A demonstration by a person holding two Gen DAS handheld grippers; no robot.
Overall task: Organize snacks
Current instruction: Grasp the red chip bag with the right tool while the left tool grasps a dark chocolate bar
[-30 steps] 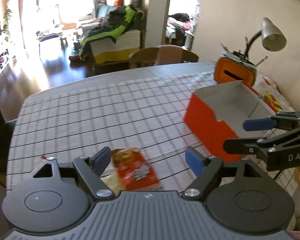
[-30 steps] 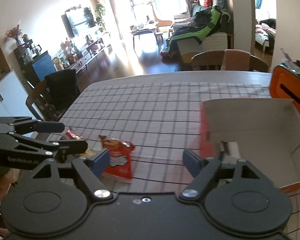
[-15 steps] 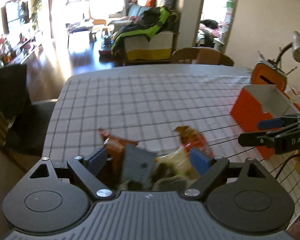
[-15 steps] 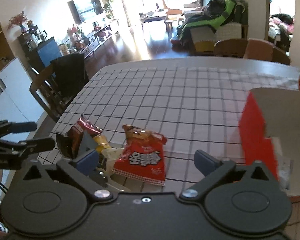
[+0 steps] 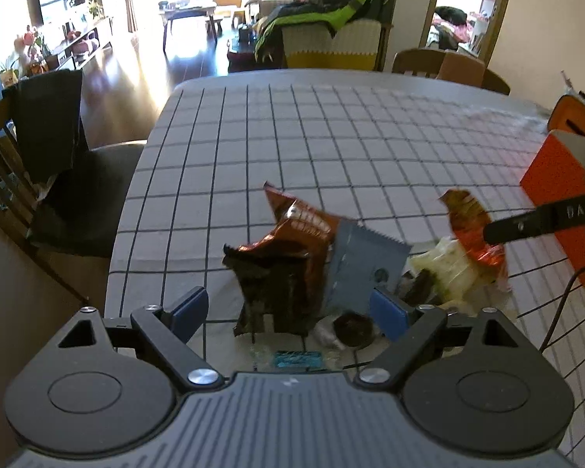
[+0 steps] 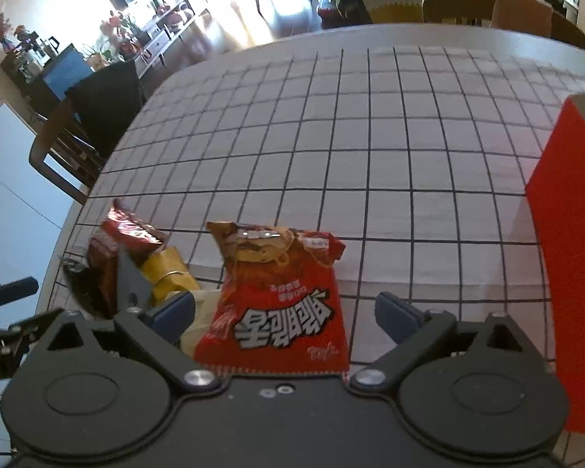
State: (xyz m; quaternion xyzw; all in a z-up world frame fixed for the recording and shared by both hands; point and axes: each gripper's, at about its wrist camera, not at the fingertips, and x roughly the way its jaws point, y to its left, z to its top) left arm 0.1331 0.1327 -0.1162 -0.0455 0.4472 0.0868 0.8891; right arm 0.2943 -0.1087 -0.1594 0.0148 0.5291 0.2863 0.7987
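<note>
Swinging away from the orange box (image 5: 553,179), both views had dropped within a second onto the snack pile near the table (image 6: 370,136) edge at about seven o'clock, so picking looked about to begin. The right gripper (image 6: 284,312), jaws closing slightly yet wide apart, straddled the red packet (image 6: 277,312) without pressing it. The left gripper (image 5: 288,308) stood wide around the dark brown bag (image 5: 280,269), gripping nothing. Small wrappers beneath were blurred; the box was cut off at three o'clock.
</note>
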